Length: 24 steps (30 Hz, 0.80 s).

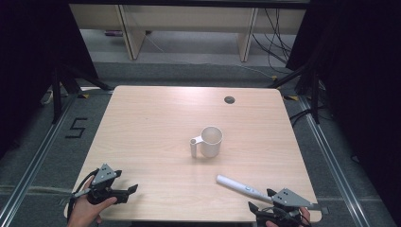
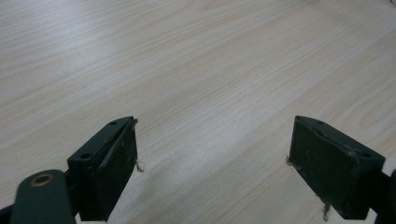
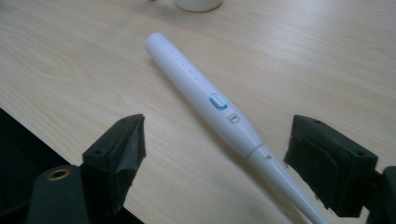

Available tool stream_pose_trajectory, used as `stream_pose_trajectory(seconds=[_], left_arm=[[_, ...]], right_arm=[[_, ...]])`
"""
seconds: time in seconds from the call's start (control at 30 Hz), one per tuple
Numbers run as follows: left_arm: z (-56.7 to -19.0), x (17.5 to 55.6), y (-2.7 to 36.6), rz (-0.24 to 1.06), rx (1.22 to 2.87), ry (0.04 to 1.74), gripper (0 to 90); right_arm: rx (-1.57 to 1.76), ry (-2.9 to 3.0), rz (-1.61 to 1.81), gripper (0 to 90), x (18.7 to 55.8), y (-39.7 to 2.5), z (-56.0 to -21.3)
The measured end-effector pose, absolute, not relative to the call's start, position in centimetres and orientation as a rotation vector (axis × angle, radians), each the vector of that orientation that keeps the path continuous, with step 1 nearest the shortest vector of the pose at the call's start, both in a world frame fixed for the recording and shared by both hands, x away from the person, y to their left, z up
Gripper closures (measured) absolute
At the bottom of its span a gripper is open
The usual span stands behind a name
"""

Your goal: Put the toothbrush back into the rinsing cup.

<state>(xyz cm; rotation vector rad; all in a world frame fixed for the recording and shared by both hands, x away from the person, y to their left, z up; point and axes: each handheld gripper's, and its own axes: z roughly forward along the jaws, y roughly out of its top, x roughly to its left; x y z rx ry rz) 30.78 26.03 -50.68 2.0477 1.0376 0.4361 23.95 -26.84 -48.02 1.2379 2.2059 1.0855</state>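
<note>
One electric toothbrush handle [image 3: 205, 95] lay near the table's [image 1: 151, 118] front edge, between the released right gripper's [image 3: 212, 140] jaws; one mug [image 1: 211, 141] stood beyond it; the left gripper [image 2: 212, 140] gaped empty.

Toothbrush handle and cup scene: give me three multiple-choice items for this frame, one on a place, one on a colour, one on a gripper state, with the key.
1. Where does the toothbrush handle lie on the table?
A. Near the right gripper, at the near right
B. Inside the cup
C. Beside the left gripper

2. What colour is the cup?
A. Red
B. White
C. Black

3. How does the right gripper stand?
A. Shut on the handle
B. Shut on the cup
C. Open, jaws on either side of the handle's thin end, not touching it

Key: 1 A, the high view shows the handle lying flat on the table just ahead of the right gripper. 2 B, the cup is plain white with a side handle. 3 C, the right gripper view shows both jaws wide apart with the handle between them and wood visible on both sides.
</note>
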Motion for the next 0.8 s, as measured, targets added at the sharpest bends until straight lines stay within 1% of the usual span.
stream_pose_trajectory(seconds=[0.3,0.33,0.47,0.5,0.63,0.8], left_arm=[[-50.73,30.81,26.01,0.437,2.05,1.039,14.9],[-50.72,30.82,26.02,0.437,2.05,1.04,14.9],[-50.7,30.81,26.05,0.436,2.051,1.038,14.9],[-50.7,30.81,26.06,0.437,2.052,1.038,14.9],[-50.7,30.81,26.06,0.437,2.05,1.037,14.9],[-50.69,30.8,26.06,0.435,2.05,1.038,14.9]], right_arm=[[1.255,2.215,1.087,26.4,23.71,-26.54,-47.94],[1.244,2.215,1.091,28.2,23.7,-26.53,-47.92],[1.264,2.216,1.095,28.5,23.58,-26.39,-47.84],[1.212,2.218,1.085,30.8,23.73,-26.59,-47.8],[1.2,2.224,1.087,33.5,23.68,-26.53,-47.72],[1.184,2.249,1.099,43.8,23.53,-26.38,-47.58]])
